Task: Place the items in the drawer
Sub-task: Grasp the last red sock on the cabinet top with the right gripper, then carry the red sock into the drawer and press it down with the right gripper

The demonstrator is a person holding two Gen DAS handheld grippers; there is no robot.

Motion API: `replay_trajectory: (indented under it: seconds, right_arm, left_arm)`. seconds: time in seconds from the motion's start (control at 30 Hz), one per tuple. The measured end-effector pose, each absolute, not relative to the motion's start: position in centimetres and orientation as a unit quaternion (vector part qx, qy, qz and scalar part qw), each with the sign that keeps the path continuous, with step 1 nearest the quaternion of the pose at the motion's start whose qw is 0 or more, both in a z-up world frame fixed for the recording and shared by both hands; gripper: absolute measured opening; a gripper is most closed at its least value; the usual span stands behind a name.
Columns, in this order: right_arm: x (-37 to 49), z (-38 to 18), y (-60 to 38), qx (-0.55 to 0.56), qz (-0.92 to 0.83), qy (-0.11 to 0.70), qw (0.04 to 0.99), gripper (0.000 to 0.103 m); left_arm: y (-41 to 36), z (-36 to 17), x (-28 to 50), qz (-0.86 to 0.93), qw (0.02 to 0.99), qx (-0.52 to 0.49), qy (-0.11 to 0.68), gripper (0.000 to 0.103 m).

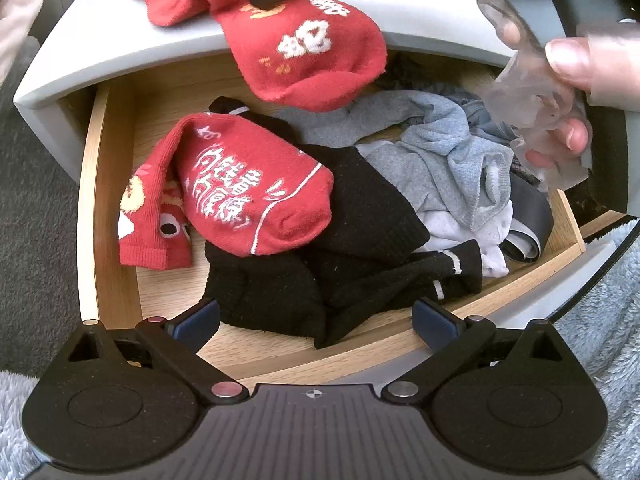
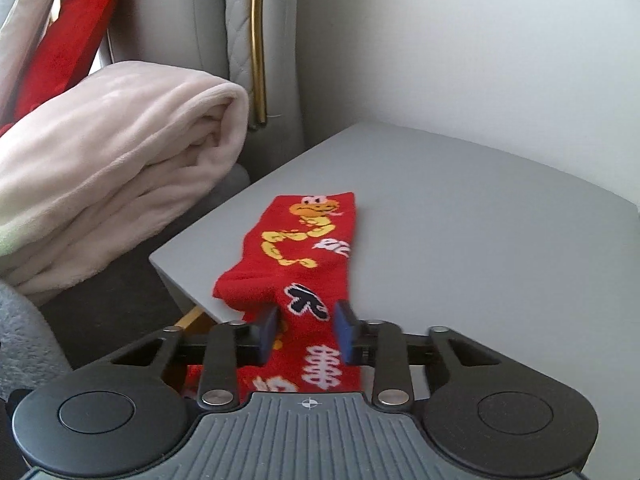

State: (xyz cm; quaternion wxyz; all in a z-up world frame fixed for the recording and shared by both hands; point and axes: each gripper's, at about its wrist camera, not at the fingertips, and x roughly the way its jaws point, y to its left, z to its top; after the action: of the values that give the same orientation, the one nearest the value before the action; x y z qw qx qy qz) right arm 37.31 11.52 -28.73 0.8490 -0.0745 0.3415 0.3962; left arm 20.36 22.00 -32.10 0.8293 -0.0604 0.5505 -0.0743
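Looking into the open drawer [image 1: 108,200], I judge the job mostly done: one red sock [image 1: 240,188], black and grey garments already lie inside. The last red sock [image 2: 304,256] still drapes over the grey surface [image 2: 480,220] edge above. My right hand-held gripper [image 2: 306,332] straddles it, pads close, contact unclear. My left hand-held gripper [image 1: 316,322] hovers spread, empty.

Soft, even daylight fills both views, with no harsh glare. Fisheye bending curves the drawer [image 1: 90,208] edges and the cabinet top [image 2: 480,220]. The hand [image 1: 580,64] at far right smears with blur; shadows stay faint beneath the red sock [image 2: 304,256].
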Motion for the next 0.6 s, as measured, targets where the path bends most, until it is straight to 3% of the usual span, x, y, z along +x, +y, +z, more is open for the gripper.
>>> replay_trajectory:
  seconds: [0.17,0.37,0.6]
  right_arm:
    - [37.1,-28.7,11.2,-0.058,0.42,0.351,0.835,0.008]
    - [35.8,-29.3,12.0,-0.052,0.496,0.374,0.782,0.007]
    - [35.4,-32.4,13.3,-0.069,0.5,0.454,0.734,0.007]
  left_arm:
    - [22.0,-32.1,20.3,-0.075,0.829,-0.061,0.55,0.103]
    - [22.1,-32.1,20.3,-0.075,0.829,-0.06,0.55,0.103]
    - [22.0,-32.1,20.4,-0.075,0.829,-0.06,0.551,0.103]
